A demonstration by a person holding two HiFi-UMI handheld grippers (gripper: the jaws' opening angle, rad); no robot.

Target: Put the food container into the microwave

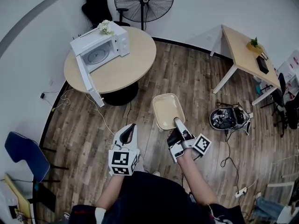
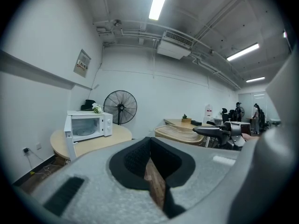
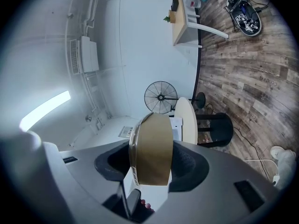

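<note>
- Out over the floor (image 1: 140, 104), well apart from the microwave (image 1: 100, 48): container (image 1: 167, 110) pinched by its near rim in the right gripper (image 1: 178, 123), jaws clamped on that one edge.
- Left gripper (image 1: 128, 130) empty, jaws drawn almost together with only a sliver of floor between; hangs just beside the right one.
- Likely to droop or twist on the way over: gripped at one end only, with the whole length sticking out past the jaws.
- Could slip free on a fast swing, given a thin rim and what looks like smooth plastic.
- Could clip the door (image 1: 86, 78), swung wide open toward the near side of the table (image 1: 135, 64), if brought in from the left or too low.
- Could catch the cavity's lip if carried in tilted, and might shove the microwave back across the table under a one-handed push.
- Looks pale beige, rectangular with rounded corners, shallow, with a raised rim all round.
- Appears empty and lidless from above, probably light.
- Reads edge-on in the right gripper view as a tan slab with a paler, glossy border, standing between the pads and blocking part of the microwave beyond.
</note>
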